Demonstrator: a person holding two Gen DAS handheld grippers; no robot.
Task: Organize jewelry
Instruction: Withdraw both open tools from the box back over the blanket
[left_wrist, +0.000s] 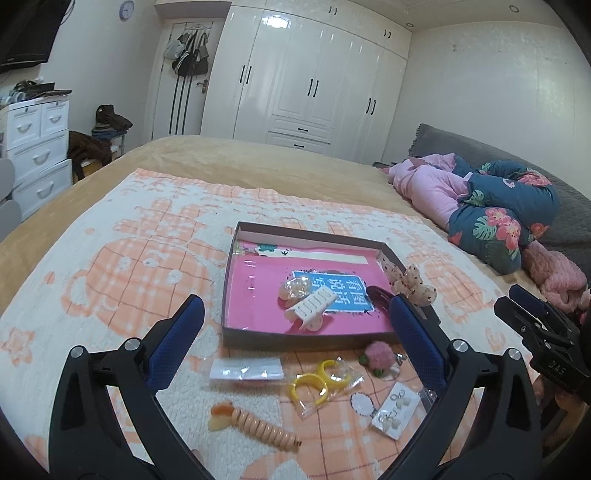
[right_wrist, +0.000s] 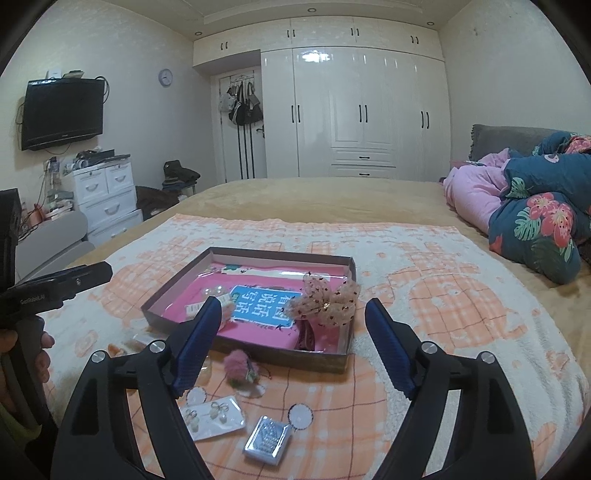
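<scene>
Both hand-held grippers, left (left_wrist: 295, 332) and right (right_wrist: 293, 339), are hovering with jaws apart and empty; the box (left_wrist: 236, 258) is sitting mid-bed, collecting hair clips while packets (left_wrist: 325, 384) are waiting along its near edge.

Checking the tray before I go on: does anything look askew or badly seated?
Yes. The dotted mesh bow sits propped on the box's right wall, overhanging it rather than lying flat inside like the white hair clip. The pink pompom and other pieces lie outside on the blanket.
</scene>
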